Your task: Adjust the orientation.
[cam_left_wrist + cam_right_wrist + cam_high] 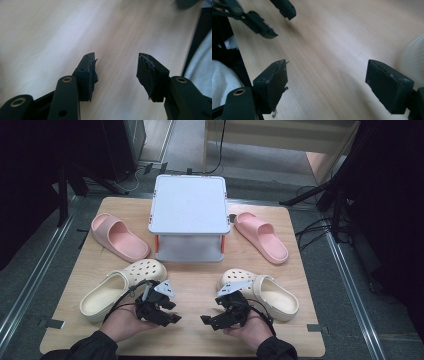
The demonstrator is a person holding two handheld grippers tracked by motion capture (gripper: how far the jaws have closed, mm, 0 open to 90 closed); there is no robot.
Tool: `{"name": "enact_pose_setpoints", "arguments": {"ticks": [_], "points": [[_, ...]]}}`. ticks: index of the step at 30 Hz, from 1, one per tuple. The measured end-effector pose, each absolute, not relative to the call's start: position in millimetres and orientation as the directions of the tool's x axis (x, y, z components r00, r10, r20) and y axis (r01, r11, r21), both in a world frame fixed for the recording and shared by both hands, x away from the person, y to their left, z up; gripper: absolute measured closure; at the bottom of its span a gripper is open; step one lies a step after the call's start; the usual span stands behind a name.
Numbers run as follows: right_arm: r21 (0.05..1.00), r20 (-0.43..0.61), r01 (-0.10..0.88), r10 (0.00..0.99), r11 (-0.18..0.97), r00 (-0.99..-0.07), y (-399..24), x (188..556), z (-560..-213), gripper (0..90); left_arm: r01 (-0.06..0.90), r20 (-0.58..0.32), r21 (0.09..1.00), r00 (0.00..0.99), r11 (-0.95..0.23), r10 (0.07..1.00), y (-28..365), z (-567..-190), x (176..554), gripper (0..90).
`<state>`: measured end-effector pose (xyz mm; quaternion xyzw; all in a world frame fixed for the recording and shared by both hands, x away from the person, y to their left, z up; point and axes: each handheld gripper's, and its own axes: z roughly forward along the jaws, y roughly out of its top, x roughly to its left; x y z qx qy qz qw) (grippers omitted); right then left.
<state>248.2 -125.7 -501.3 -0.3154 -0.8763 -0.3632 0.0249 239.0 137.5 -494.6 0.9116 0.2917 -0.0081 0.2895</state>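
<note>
Two cream clogs lie on the wooden table point(195, 272): one at the front left point(112, 292), one at the front right point(275, 295). Behind them a pink slide point(120, 237) lies at the left and another pink slide point(262, 236) at the right. My left gripper point(172, 316) is low over the table beside the left clog, pointing right. In the left gripper view it point(117, 72) is open over bare wood. My right gripper point(206, 320) points left towards it, and in its own view it point(325, 80) is open and holds nothing. The right clog point(415, 57) is a pale blur at that view's right edge.
A white lidded box point(189, 207) on orange-cornered legs stands at the back middle of the table, between the pink slides. Bare wood lies between the two grippers and in front of the box. The table's front edge is close under both hands. Dark stands and cables surround the table.
</note>
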Motion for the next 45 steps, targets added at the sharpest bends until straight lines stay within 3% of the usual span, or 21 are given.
{"name": "enact_pose_setpoints", "arguments": {"ticks": [6,8,11,17,19,21,37,45], "points": [[0.687,0.260,0.528,0.510,0.499,-0.820,-139.2,250.2,-483.1,23.6,0.498,-0.148,0.561,0.847,-0.662,0.511,146.1,-487.5,239.4,39.4],[0.677,0.250,0.533,0.523,0.508,-0.815,-140.3,252.2,-483.8,24.5,0.488,-0.141,0.563,0.852,-0.668,0.504,148.6,-486.5,240.4,41.1],[0.675,0.197,0.492,0.508,0.550,-0.839,-140.4,250.8,-485.1,34.1,0.474,-0.135,0.577,0.859,-0.666,0.494,151.7,-483.8,240.3,46.1],[0.711,0.180,0.464,0.501,0.528,-0.846,-140.3,246.1,-480.0,41.9,0.493,-0.148,0.583,0.846,-0.646,0.512,157.6,-478.8,239.4,46.1],[0.743,0.107,0.384,0.470,0.548,-0.876,-141.6,244.1,-479.4,45.0,0.531,-0.170,0.565,0.824,-0.631,0.541,159.7,-477.8,240.8,43.3],[0.732,0.125,0.408,0.481,0.546,-0.868,-140.6,244.7,-478.7,46.9,0.532,-0.172,0.576,0.821,-0.621,0.544,162.1,-476.7,239.2,45.8],[0.667,0.236,0.490,0.465,0.561,-0.853,-127.0,260.8,-479.7,50.2,0.559,-0.151,0.578,0.789,-0.594,0.595,187.6,-472.5,223.1,45.5],[0.637,0.186,0.441,0.429,0.632,-0.884,-116.6,260.5,-482.1,49.3,0.588,-0.154,0.575,0.761,-0.570,0.630,203.5,-464.4,215.2,45.7]]}}
